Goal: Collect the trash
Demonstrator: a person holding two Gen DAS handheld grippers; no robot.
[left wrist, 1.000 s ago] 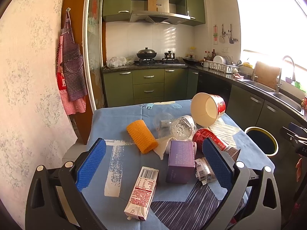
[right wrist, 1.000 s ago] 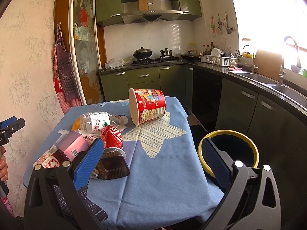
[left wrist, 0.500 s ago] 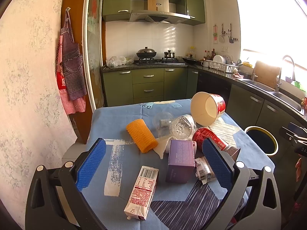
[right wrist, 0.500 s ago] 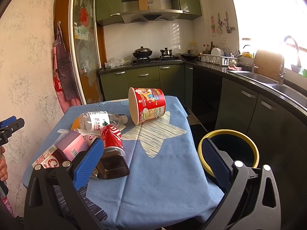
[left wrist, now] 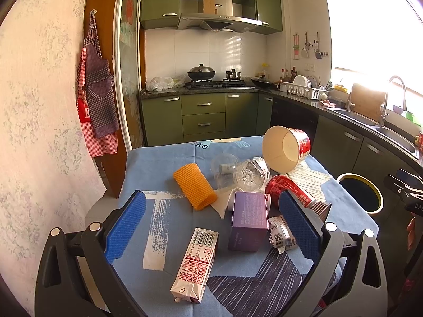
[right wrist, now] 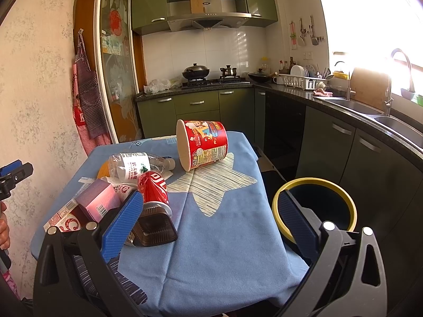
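Trash lies on a blue-clothed table (left wrist: pixel 164 158): a red-and-white carton (left wrist: pixel 195 261), a purple box (left wrist: pixel 248 219), an orange mesh sleeve (left wrist: pixel 194 186), a clear plastic bottle (left wrist: pixel 249 171), a red can (left wrist: pixel 286 187) and a tipped red noodle cup (left wrist: pixel 286 149). My left gripper (left wrist: pixel 211 227) hangs open above the near edge, the carton and box between its blue pads, untouched. My right gripper (right wrist: pixel 208 224) is open over the table's right side. In its view the noodle cup (right wrist: pixel 202 144), bottle (right wrist: pixel 132 165), can (right wrist: pixel 154 186) and a brown plastic tray (right wrist: pixel 154 228) lie ahead-left.
A black bin with a yellow rim (right wrist: pixel 314 206) stands on the floor right of the table (right wrist: pixel 219 232), also seen as the bin (left wrist: pixel 361 192). Green cabinets and a counter with a sink (right wrist: pixel 364 108) run along the right. Aprons (left wrist: pixel 96 105) hang on the left wall.
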